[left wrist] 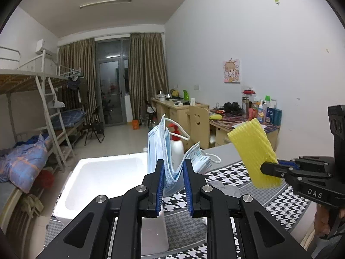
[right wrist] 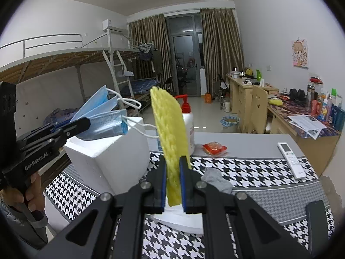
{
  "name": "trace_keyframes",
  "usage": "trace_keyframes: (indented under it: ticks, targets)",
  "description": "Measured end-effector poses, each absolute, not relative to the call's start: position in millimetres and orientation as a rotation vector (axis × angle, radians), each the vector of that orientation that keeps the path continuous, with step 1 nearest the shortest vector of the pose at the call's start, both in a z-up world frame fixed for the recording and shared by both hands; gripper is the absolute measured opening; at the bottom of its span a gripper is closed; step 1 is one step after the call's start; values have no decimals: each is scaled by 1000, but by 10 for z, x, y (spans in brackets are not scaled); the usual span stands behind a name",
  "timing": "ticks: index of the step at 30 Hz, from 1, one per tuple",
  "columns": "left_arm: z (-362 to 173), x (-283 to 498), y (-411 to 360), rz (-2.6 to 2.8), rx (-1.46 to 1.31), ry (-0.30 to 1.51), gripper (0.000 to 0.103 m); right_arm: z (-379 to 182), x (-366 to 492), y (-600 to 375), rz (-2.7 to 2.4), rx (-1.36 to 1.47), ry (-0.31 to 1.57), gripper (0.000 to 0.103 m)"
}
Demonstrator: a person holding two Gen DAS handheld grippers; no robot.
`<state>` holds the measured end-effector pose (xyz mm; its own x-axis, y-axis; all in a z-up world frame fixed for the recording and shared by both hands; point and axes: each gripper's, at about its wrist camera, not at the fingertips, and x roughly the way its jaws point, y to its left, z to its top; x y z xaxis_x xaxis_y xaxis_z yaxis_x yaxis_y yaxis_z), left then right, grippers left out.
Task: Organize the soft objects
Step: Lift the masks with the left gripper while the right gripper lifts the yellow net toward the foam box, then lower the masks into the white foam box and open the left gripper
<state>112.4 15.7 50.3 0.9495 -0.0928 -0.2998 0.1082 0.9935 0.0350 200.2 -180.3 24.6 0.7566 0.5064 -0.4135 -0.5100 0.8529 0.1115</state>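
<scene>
Both wrist fisheyes look forward, slightly downward, sharing the houndstooth table (left wrist: 269, 202) and foam box (right wrist: 112, 159).

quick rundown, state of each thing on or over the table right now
left gripper: shut on face masks
face masks: bunched, held up in the air
right gripper: shut on yellow foam net
yellow foam net: held upright, off the table
foam box: open, no lid on it
pump bottle: upright on table
grey cloth: crumpled, lying on the table
red packet: lying flat
remote: lying flat
</scene>
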Motion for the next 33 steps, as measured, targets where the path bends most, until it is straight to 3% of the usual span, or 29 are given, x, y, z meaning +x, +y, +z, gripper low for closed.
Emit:
trace_keyframes:
  ticks: [33]
  targets:
    - [602, 1284, 572, 61, 9, 287, 19, 422, 2216, -1295, 686, -22, 445, 14]
